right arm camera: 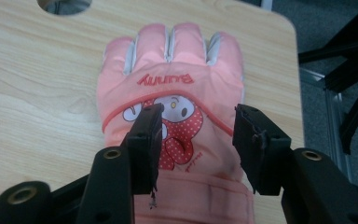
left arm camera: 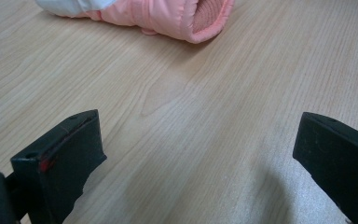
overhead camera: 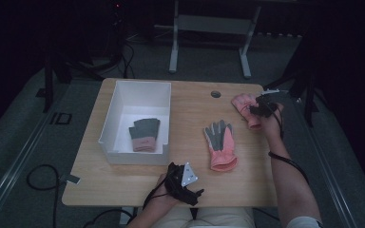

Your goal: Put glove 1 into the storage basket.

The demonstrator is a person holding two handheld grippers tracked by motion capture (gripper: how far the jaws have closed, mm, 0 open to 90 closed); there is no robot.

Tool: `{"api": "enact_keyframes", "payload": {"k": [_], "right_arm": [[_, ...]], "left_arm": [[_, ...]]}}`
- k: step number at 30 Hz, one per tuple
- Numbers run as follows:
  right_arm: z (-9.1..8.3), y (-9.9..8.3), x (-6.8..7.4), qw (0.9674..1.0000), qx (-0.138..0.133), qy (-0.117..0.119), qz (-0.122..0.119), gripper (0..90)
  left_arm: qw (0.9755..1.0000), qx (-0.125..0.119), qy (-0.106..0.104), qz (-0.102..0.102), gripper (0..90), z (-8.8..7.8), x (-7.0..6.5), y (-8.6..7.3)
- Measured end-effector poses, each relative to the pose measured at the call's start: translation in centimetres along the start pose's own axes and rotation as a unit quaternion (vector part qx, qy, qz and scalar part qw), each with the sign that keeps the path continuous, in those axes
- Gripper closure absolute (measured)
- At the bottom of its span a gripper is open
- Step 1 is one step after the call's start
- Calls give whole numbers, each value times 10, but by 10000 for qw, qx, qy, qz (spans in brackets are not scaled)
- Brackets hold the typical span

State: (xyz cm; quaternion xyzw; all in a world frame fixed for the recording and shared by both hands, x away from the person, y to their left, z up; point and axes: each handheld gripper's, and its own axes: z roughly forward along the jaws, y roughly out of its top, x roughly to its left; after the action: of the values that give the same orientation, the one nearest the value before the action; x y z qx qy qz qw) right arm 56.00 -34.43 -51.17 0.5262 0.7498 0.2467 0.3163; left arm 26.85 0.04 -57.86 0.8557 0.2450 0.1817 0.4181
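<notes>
Right gripper view showed the pink glove (right arm camera: 172,116) lying flat on the wooden surface (right arm camera: 32,84), directly under the right hand-held gripper (right arm camera: 198,135). Its jaws stood half apart over the printed back of the glove, near the cuff, and pressed nothing. In the high view this glove (overhead camera: 245,105) lay at the far right corner. The left hand-held gripper (overhead camera: 184,183) rested at the near edge, jaws wide, holding nothing.
</notes>
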Motion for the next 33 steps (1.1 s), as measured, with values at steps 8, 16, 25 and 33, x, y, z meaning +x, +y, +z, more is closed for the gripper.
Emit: {"api": "enact_keyframes", "payload": {"k": [8,16,25,33], "right_arm": [[14,-7,4,9999,112,-95,73,724],[3,-3,7,9993,172,-224,258,882],[-65,-6,5,9977,-206,-213,617,886],[-134,-36,20,9945,-460,-199,925,886]], "left_arm": [[10000,-6,11,-15,14,-2,-1,-1],[10000,-25,40,-8,14,-2,0,-1],[9999,-96,20,36,14,-2,0,5],[9999,-100,47,34,14,-2,2,8]]}}
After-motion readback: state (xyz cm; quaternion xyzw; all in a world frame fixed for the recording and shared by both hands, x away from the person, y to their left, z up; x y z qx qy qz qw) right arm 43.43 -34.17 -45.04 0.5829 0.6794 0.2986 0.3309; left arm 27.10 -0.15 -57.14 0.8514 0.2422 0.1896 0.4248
